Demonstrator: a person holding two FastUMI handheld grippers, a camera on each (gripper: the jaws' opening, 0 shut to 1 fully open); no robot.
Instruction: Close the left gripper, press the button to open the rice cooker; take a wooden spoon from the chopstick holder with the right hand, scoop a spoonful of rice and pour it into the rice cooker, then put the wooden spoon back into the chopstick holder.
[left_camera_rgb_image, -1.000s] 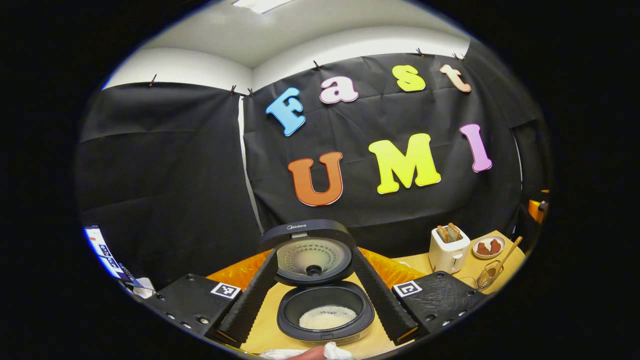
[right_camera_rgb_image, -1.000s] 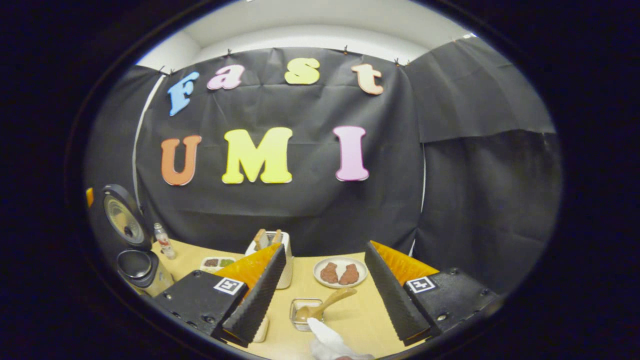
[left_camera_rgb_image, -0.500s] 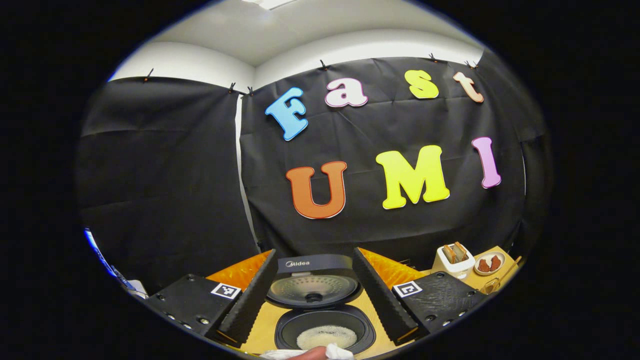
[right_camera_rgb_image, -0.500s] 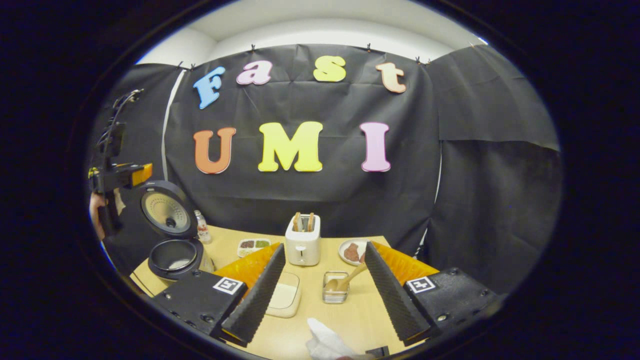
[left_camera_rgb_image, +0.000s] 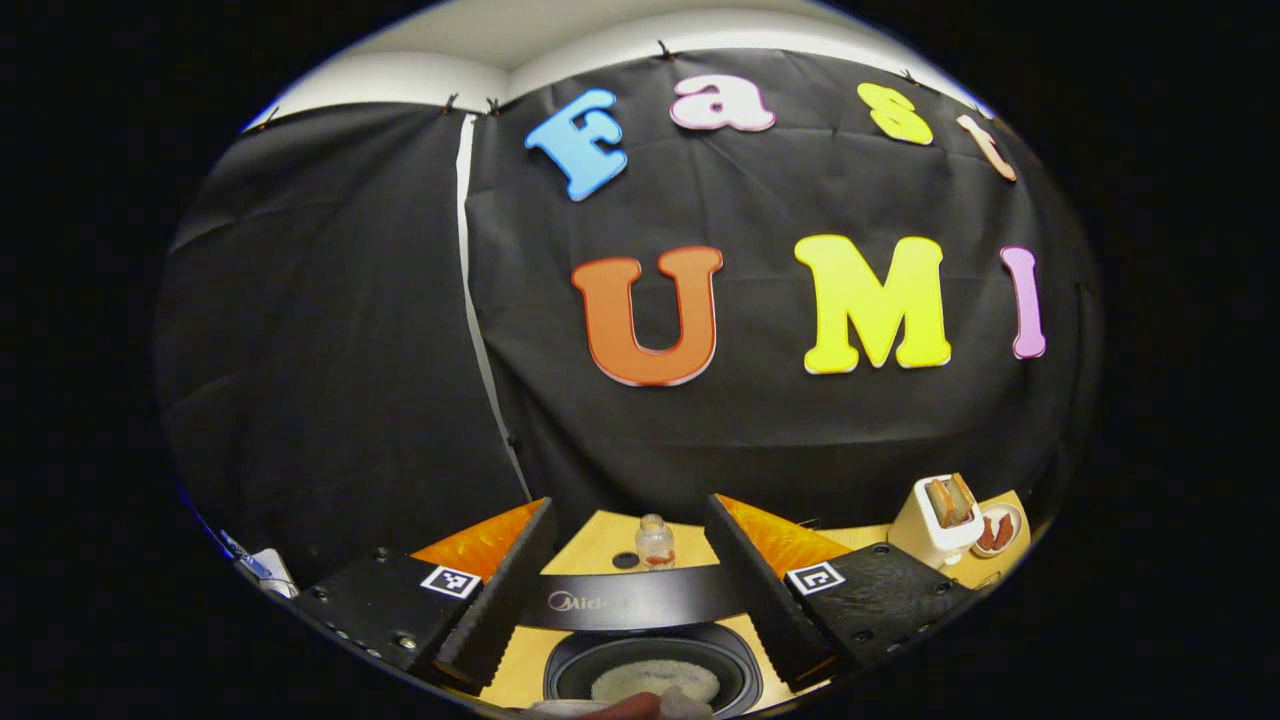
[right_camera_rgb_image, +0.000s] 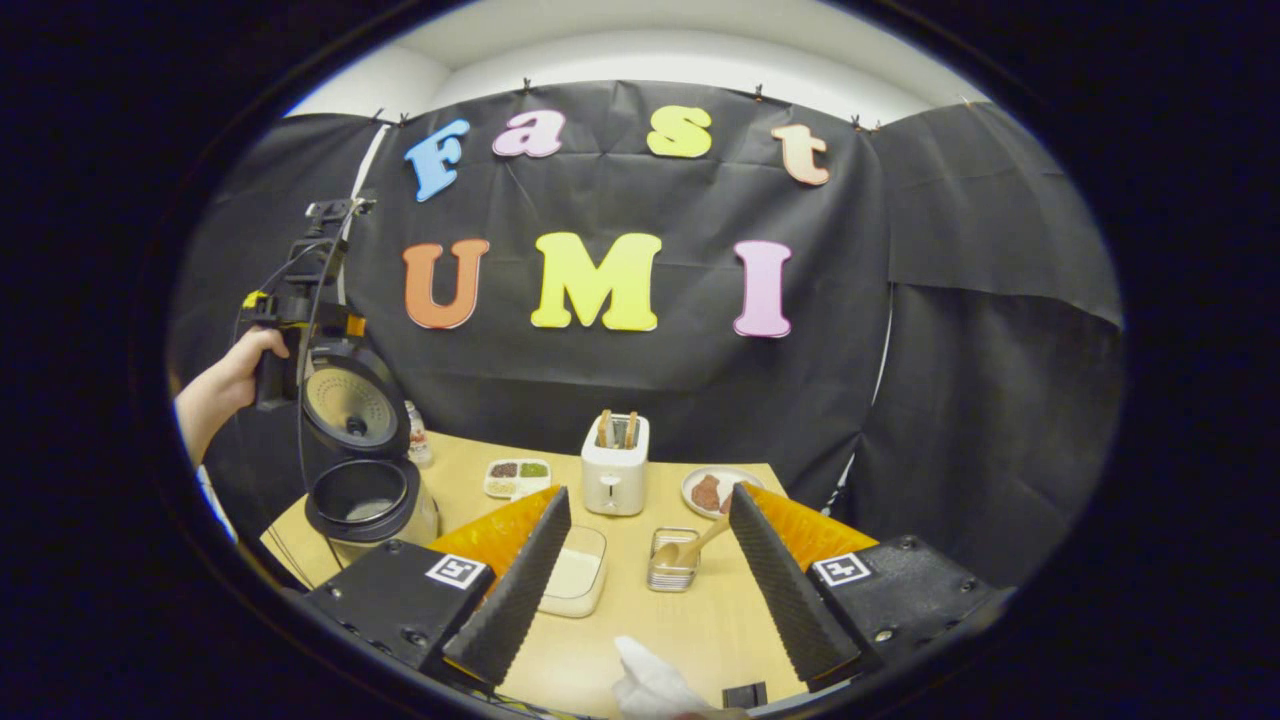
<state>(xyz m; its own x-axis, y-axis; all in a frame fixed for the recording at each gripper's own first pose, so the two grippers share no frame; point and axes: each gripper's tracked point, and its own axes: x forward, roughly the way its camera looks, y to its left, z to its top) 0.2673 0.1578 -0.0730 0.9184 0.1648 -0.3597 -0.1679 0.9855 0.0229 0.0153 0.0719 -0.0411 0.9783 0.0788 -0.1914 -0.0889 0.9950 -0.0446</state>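
The rice cooker (right_camera_rgb_image: 362, 495) stands open at the table's left, its lid (right_camera_rgb_image: 350, 405) upright. In the left gripper view its lid edge (left_camera_rgb_image: 630, 600) crosses between my fingers, with white rice (left_camera_rgb_image: 655, 680) in the pot below. My left gripper (left_camera_rgb_image: 628, 503) is open above the cooker; in the right gripper view it (right_camera_rgb_image: 290, 320) is held by a hand just above the lid. The wooden spoon (right_camera_rgb_image: 692, 543) leans in the clear chopstick holder (right_camera_rgb_image: 672, 568). My right gripper (right_camera_rgb_image: 647, 492) is open, back from the holder, holding nothing.
A clear rice container (right_camera_rgb_image: 575, 580) lies left of the holder. A white toaster (right_camera_rgb_image: 615, 470), a plate of brown food (right_camera_rgb_image: 715, 490), a small divided dish (right_camera_rgb_image: 517, 475) and a little bottle (right_camera_rgb_image: 415, 440) stand farther back. White cloth (right_camera_rgb_image: 650, 685) shows at the near edge.
The left gripper rose and moved over the cooker, so the lid is now seen edge-on. The right gripper drew back from the holder, and the hand with the left gripper came into its view.
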